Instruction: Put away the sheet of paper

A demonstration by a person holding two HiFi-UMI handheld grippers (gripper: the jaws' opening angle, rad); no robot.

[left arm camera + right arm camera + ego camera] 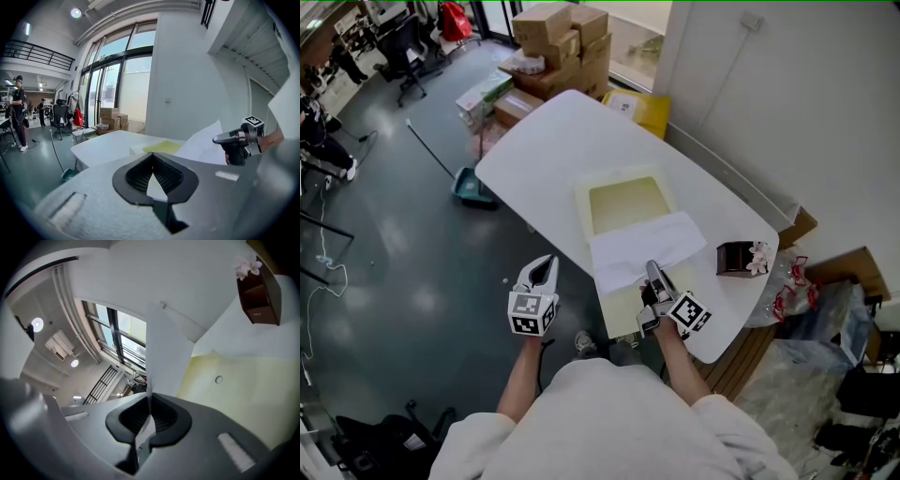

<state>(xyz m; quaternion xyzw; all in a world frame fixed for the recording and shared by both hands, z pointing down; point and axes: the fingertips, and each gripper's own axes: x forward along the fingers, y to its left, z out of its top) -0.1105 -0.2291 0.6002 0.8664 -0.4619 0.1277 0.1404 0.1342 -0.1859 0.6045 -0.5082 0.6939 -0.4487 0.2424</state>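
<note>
In the head view, the right gripper [654,274] gripped the sheet of paper [645,246] over a yellow folder [623,202] on the table [553,141], with the left gripper [546,264] off the table's edge. The left gripper view showed its jaws together and empty. The right gripper view showed jaws pinched on the sheet's edge.

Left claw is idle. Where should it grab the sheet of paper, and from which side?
Probably the near-left corner of the sheet of paper, coming in from the left. The right claw pinches the near edge towards its middle, so that corner is free, and it lies closest to the left claw. That claw is shut and empty, so it must open first, then pinch flat across the thin edge.
</note>
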